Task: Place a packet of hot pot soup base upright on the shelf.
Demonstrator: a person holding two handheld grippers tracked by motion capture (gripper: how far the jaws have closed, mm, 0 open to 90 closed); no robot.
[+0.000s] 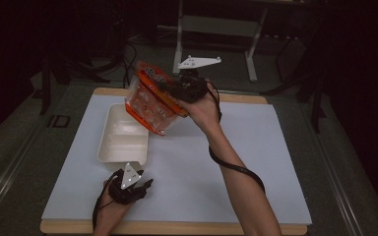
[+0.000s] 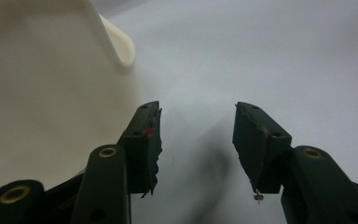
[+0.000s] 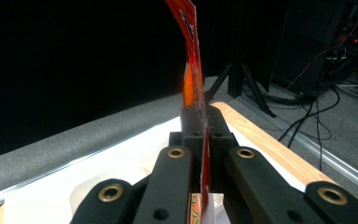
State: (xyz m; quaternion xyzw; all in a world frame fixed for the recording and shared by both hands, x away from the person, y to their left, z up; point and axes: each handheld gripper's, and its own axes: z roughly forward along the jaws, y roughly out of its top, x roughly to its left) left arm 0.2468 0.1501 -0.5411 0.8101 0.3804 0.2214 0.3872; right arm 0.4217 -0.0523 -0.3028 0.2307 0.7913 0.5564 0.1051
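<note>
An orange snack bag [image 1: 152, 98] with a clear front hangs tilted over the far end of a white two-part tray [image 1: 109, 145]. My right gripper [image 1: 179, 88] is shut on the bag's top edge; in the right gripper view the thin orange bag edge [image 3: 192, 60] rises from between the pressed jaws of the right gripper [image 3: 203, 122]. My left gripper [image 1: 145, 186] rests low on the white mat near the tray's near end, open. In the left gripper view the left gripper [image 2: 196, 122] holds nothing, and the tray wall [image 2: 51, 88] stands just to its left.
The white mat [image 1: 256, 162] covers a wooden board [image 1: 177, 228] on a grey floor. A metal stand [image 1: 216, 29] and cables [image 3: 307, 116] lie beyond the far edge. Dark surroundings on both sides.
</note>
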